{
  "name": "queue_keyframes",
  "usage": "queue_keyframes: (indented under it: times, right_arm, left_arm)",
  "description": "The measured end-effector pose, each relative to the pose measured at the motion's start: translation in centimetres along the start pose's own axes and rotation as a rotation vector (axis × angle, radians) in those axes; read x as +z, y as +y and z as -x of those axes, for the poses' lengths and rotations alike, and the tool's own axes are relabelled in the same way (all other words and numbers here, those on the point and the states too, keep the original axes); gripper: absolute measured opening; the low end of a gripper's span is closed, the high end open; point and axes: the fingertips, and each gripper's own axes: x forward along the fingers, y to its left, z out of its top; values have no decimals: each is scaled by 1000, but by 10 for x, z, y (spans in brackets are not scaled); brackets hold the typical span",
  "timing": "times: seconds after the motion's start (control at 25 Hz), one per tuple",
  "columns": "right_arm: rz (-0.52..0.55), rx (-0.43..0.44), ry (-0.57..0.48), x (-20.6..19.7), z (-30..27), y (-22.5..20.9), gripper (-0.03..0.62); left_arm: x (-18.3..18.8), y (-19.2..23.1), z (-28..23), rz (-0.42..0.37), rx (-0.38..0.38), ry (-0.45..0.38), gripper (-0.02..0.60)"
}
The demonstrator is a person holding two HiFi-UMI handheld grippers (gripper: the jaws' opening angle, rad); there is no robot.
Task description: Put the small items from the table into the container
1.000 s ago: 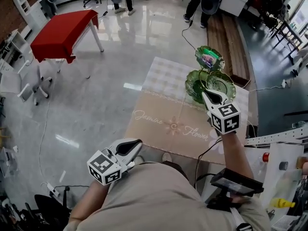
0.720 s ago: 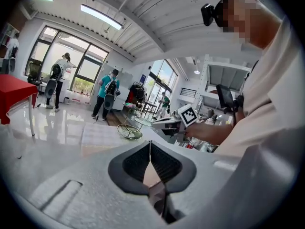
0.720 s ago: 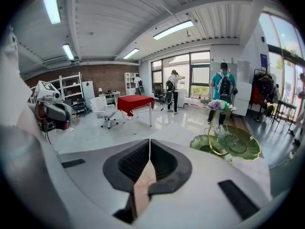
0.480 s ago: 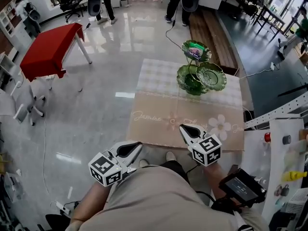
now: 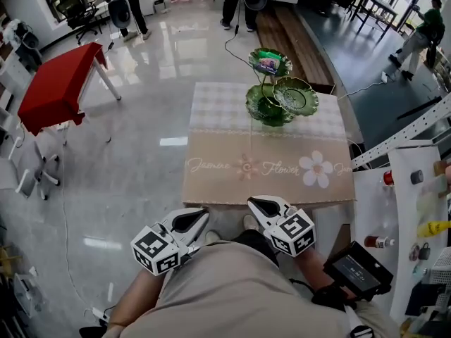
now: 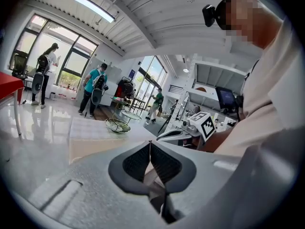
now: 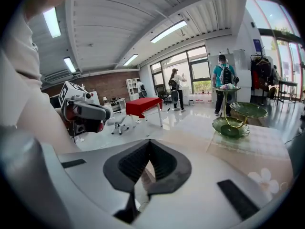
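Observation:
A green glass stand of three dishes [image 5: 275, 101] rises at the far end of the table's beige flower-print cloth [image 5: 232, 182]. Its top dish [image 5: 266, 62] holds small colourful items. No loose small items show on the cloth. Both grippers hover at the table's near edge, close to the person's body and far from the stand. My left gripper [image 5: 201, 215] is shut with nothing between its jaws. Beside it, my right gripper [image 5: 254, 203] is also shut and empty. The stand shows small in the left gripper view [image 6: 117, 124] and to the right in the right gripper view [image 7: 232, 123].
A red table [image 5: 56, 86] stands on the glossy floor at the left. A wooden bench [image 5: 289, 37] runs behind the table, with people standing beyond it. A white surface with bottles [image 5: 416, 210] lies at the right, and a small screen device [image 5: 356, 272] sits by the right arm.
My right gripper has drawn back from the green stand to the table's near edge, beside the left one. The left gripper has shifted only slightly.

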Motion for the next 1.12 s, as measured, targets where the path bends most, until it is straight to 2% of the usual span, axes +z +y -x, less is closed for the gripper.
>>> queue_keyframes:
  times: [0.68,1.12]
  right_arm:
    - [67,60,-12,13,-8,35,15]
    - [63,59,-3,9,-12,33,14]
  left_arm:
    - [-14,-5,17,17,5,4,9]
    - [-14,-1,4,18,-24,27,9]
